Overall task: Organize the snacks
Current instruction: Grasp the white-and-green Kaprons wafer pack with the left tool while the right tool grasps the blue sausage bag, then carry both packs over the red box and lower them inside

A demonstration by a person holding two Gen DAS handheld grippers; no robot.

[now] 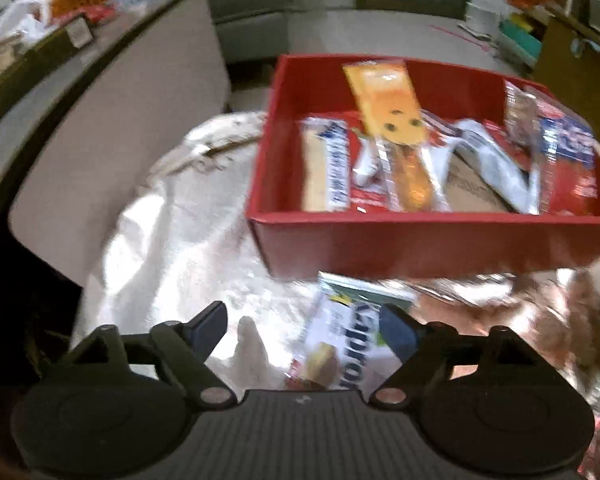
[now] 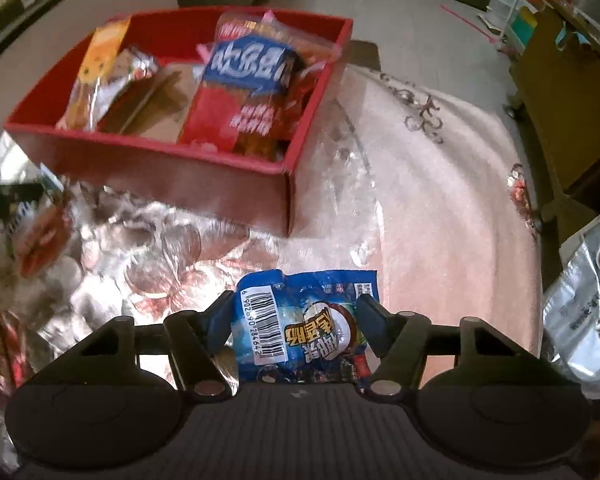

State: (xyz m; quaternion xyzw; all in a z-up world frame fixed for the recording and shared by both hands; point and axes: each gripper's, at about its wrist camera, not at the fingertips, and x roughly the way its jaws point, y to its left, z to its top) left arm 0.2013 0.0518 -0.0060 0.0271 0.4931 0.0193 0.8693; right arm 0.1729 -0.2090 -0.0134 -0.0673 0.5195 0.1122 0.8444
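Red box (image 1: 420,240), upper right of left wrist view: sitting on the cloth-covered table (image 1: 172,240), holding several snack packets. White packet (image 1: 340,344): lying between the parted, empty fingers of the left gripper (image 1: 304,330). Blue packet (image 2: 300,320), lower centre of right wrist view: lying inside the right gripper (image 2: 294,320); cannot tell if pads are pressing it.
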